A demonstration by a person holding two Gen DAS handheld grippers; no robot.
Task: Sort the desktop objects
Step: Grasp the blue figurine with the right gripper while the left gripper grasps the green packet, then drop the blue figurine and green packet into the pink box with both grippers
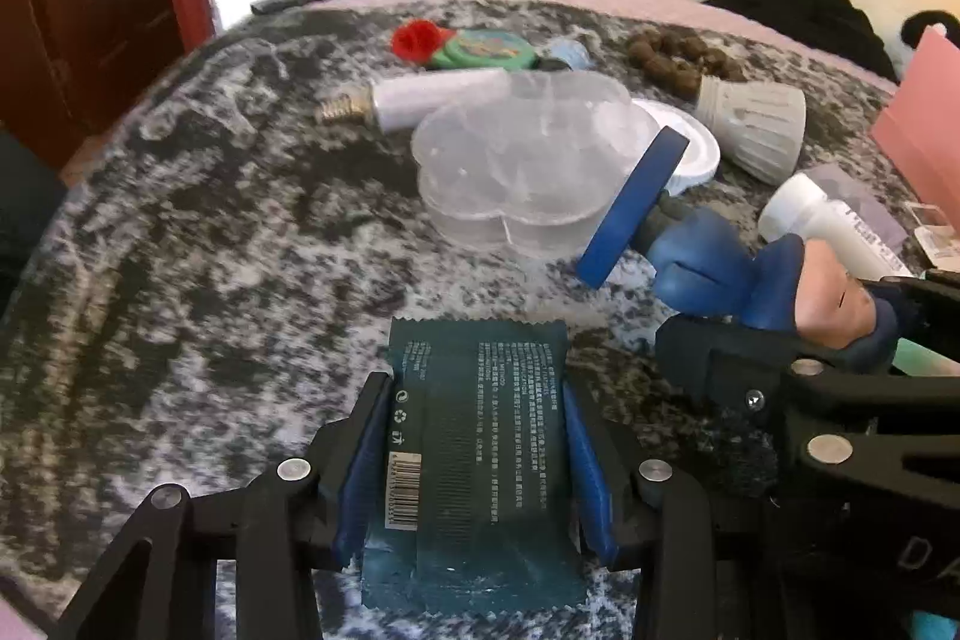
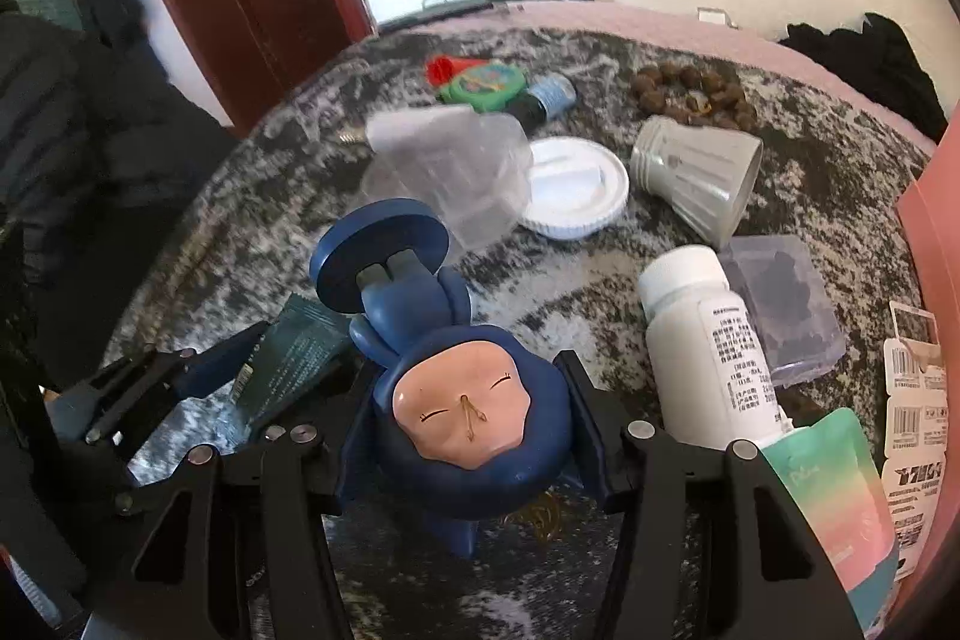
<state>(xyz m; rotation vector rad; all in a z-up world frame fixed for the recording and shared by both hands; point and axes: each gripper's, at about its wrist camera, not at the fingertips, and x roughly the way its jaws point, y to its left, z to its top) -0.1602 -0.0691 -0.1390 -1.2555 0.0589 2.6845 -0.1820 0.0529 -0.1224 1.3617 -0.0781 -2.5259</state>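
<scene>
**A:** Left wrist view first: what has each claw got?

**B:** My left claw (image 1: 474, 454) is partly closed on the dark teal sachet (image 1: 474, 436), blue pads against both its long edges, and the sachet lies flat on the mottled grey desk (image 1: 180, 280). My right claw (image 2: 474, 436) is closed about halfway round the head of the blue figurine (image 2: 456, 388), which is tipped over with its round base (image 2: 379, 263) pointing away from me.

**A:** What could go wrong from here?

**B:** The sachet is thin, glossy foil with crimped ends. Squeezed by the edges, I judge it may buckle or slide out as I lift. The figurine's head is smooth, hard and rounded, so the pads could slip off the curve. Its base sits just beside the clear flower-shaped box (image 1: 528, 160), and a swing could knock that light plastic into the white lid (image 2: 573, 190).

**A:** Anything else close by?

**B:** A smooth white bottle (image 2: 702, 340) lies on its side to the right of the figurine, next to a ribbed grey lamp housing (image 2: 696, 178). Both are round and would roll if nudged
</scene>
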